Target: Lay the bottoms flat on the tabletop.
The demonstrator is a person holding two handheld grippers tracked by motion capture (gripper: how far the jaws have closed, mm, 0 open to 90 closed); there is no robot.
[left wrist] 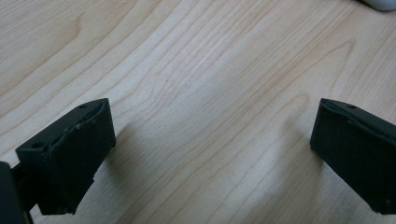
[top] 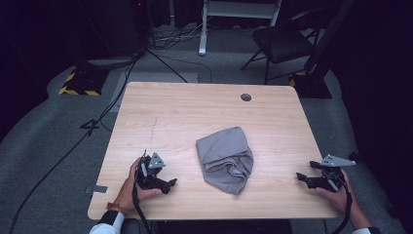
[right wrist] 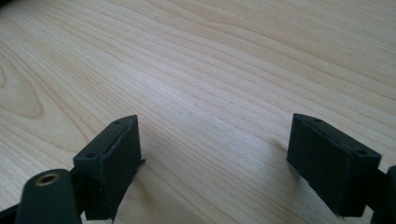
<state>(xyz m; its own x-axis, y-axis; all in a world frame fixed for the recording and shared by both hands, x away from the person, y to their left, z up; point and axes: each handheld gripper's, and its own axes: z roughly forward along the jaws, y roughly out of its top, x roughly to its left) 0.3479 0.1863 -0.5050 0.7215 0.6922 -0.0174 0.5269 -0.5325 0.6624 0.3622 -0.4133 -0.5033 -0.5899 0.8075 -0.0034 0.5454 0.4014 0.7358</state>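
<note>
A crumpled grey cloth (top: 226, 158) lies in a heap near the middle of the wooden table (top: 195, 112). My left gripper (top: 170, 185) rests low over the table at the front left, held by a hand, apart from the cloth. Its jaws stand wide apart in the left gripper view (left wrist: 212, 140) with bare wood between them. My right gripper (top: 300, 177) sits at the front right edge, pointing left toward the cloth and well short of it. In the right gripper view (right wrist: 212, 154) its jaws are open over bare wood.
A round cable hole (top: 246, 97) is set in the table's far right part. Beyond the table stand a black folding chair (top: 282, 41), a white frame (top: 238, 14) and cables on grey carpet.
</note>
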